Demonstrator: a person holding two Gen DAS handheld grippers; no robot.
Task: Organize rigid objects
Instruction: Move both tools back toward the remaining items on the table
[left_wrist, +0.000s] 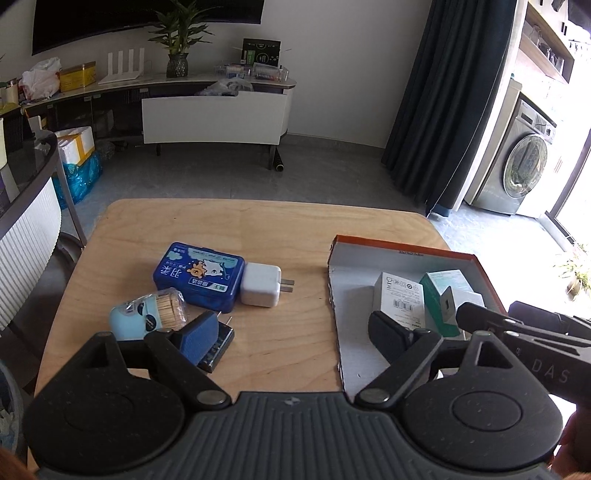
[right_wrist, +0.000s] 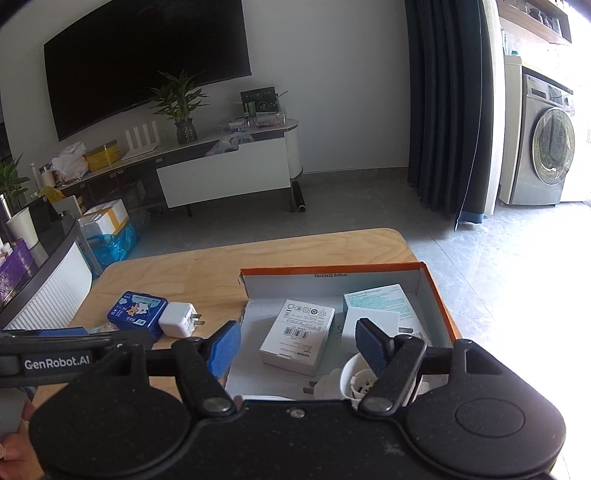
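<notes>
The left claw (left_wrist: 291, 332) is spread wide with nothing between its pads, held over the near part of the wooden table (left_wrist: 258, 229). The right claw (right_wrist: 299, 343) hangs over the near end of the cardboard box (right_wrist: 439, 295), its pads apart and pinching nothing.

The box sits on the right side of the table, white inside and orange outside, its long axis running from the near edge toward the far edge. Nearest in it, partly hidden under the right claw, lie a white cup-shaped piece (right_wrist: 354, 373) and a white plug (right_wrist: 321, 387) with its prongs pointing left. Behind them a white carton (right_wrist: 299, 336) lies flat, barcode up, long axis running near to far. To its right is a plain white packet (right_wrist: 373, 325), and in the far right corner a teal and white carton (right_wrist: 380, 299) lies flat.

On the left half of the table, closest to the near edge, a dark blue block with pins (left_wrist: 214, 347) sits partly behind the left claw's pad. Just behind it a toothpick jar (left_wrist: 151, 314) with a pale blue cap lies on its side, its long axis running left to right, cap to the left. Farther back a blue tin (left_wrist: 199, 273) lies flat, and touching its right end is a white charger (left_wrist: 260, 284) with its two prongs pointing right toward the box.
</notes>
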